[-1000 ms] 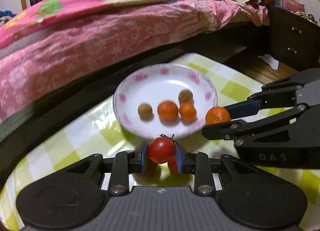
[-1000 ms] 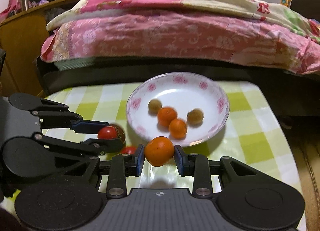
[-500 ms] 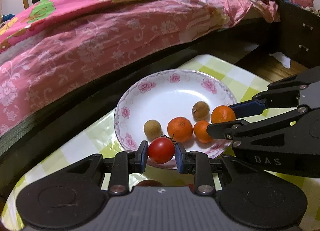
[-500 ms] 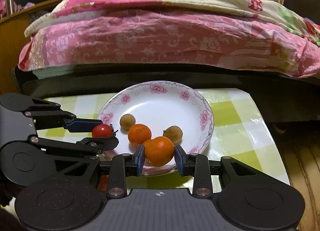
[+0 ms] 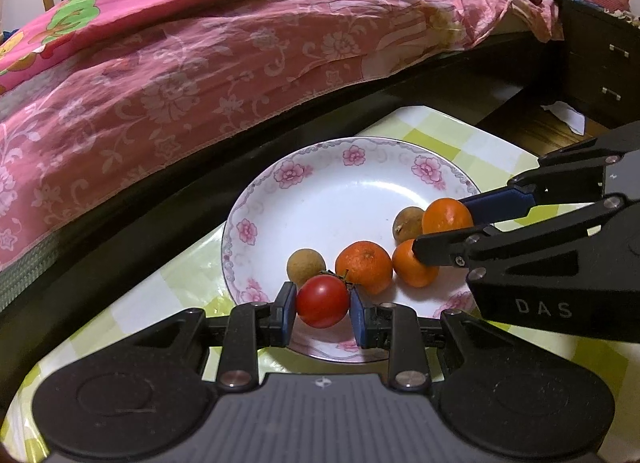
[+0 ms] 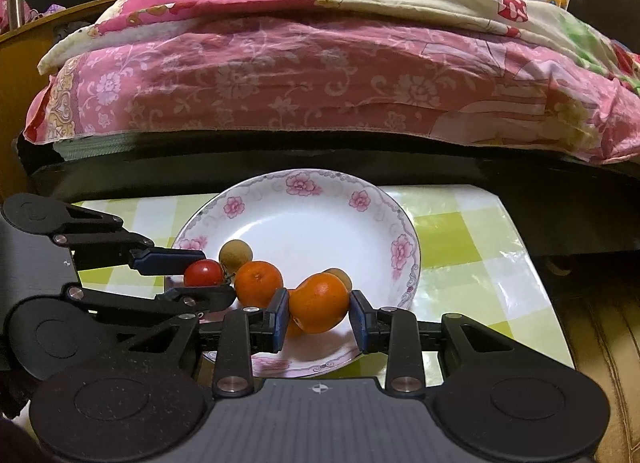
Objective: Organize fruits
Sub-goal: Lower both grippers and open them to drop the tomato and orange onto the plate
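A white plate with pink flowers (image 5: 340, 179) (image 6: 320, 223) stands on the green-checked table. In it lie two tangerines (image 5: 364, 265) (image 5: 412, 269) and two brown longans (image 5: 306, 263) (image 5: 408, 223). My left gripper (image 5: 322, 305) is shut on a red tomato (image 5: 322, 301) and holds it over the plate's near rim; the tomato also shows in the right wrist view (image 6: 203, 273). My right gripper (image 6: 319, 313) is shut on a tangerine (image 6: 319, 303) and holds it above the plate, right of the left gripper; this tangerine also shows in the left wrist view (image 5: 447, 215).
A bed with a pink floral quilt (image 5: 200, 63) (image 6: 320, 75) and a dark frame runs close behind the table. A dark dresser (image 5: 600, 63) stands at the right. The table's right edge (image 6: 532, 263) drops to a wooden floor.
Both grippers have moved forward with their fruit, from the table in front of the plate to over the plate. The fruit in the plate has not moved.
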